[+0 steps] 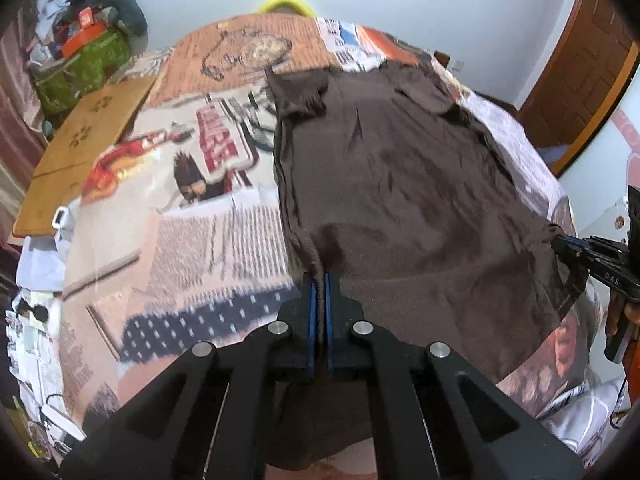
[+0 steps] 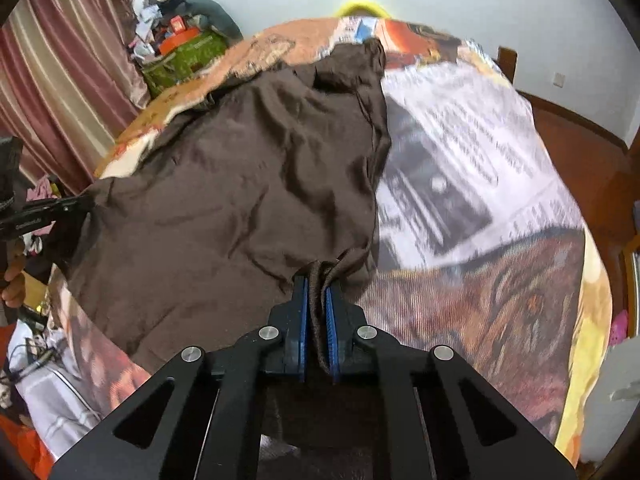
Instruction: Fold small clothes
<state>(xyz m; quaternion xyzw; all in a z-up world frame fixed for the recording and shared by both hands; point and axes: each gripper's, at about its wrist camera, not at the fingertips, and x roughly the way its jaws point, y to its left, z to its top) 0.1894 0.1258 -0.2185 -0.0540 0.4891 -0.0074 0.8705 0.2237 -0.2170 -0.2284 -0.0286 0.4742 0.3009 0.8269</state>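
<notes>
Currently brown garment [image 1: 400, 184] lies spread, unfolded, on printed bedspread [image 1: 192, 240], sleeves at far end. Near hem corners both pinched: left gripper [image 1: 319, 280] clamped on bunched left corner, right gripper [image 2: 318, 284] clamped on right corner. Judgement: fold barely begun; hem-to-collar fold and any side folds remain. Cloth wrinkled, edges uneven. Bare bedspread beyond far end and both sides gives room. Wooden board [image 1: 88, 140] left, well apart; cluttered pile [image 2: 180, 48] near curtain.
</notes>
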